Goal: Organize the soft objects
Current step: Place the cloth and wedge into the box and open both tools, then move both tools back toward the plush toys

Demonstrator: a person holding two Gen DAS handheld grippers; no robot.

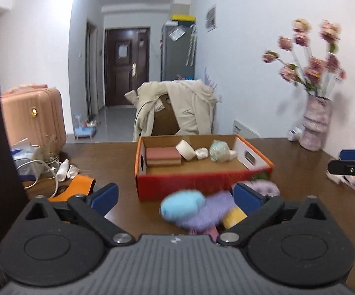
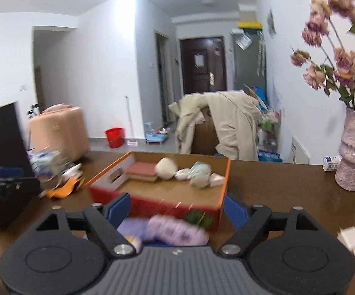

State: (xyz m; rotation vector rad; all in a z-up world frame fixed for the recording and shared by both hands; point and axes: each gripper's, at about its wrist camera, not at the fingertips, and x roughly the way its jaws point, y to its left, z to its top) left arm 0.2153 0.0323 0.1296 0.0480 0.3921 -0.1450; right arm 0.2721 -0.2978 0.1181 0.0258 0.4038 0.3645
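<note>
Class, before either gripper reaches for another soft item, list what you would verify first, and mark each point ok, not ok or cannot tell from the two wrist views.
1. Left gripper open and holding nothing: ok.
2. Right gripper open and holding nothing: ok.
3. Orange box upright on the table, with free floor space inside: ok.
4. Soft items still outside the box, in front of its near wall: blue piece, purple cloth, yellow piece: not ok.
5. Items already inside, pink sponge and white roll, lying clear of the near wall: ok.
6. Exact shape of the outside items: cannot tell, blurred.
</note>
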